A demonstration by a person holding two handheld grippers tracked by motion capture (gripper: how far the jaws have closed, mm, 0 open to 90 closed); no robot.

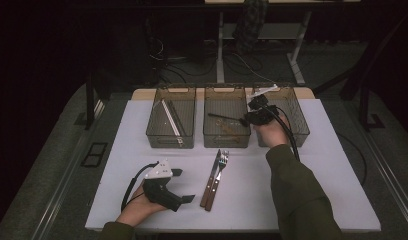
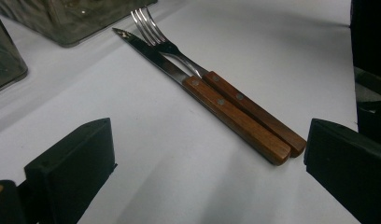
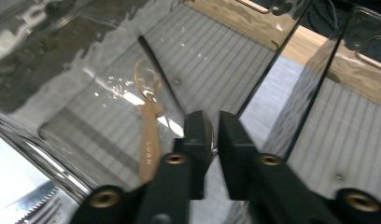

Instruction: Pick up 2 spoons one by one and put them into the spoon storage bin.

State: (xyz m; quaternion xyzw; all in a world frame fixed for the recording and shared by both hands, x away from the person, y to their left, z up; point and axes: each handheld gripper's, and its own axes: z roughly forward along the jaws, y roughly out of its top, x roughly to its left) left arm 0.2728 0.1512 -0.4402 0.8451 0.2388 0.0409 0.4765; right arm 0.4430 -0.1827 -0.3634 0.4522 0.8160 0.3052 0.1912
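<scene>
The right tool (image 1: 246, 119), jaws barely parted around a dark-handled spoon (image 1: 223, 117), hangs over the middle bin (image 1: 227, 142), the spoon's long axis running leftward across it, the wide-open, empty left tool (image 1: 184, 186) well apart.

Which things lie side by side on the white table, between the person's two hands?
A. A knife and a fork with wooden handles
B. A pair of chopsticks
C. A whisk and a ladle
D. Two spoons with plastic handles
A: the high view shows a knife and a fork lying side by side on the table, and the left gripper view shows their brown wooden handles with rivets.
</scene>
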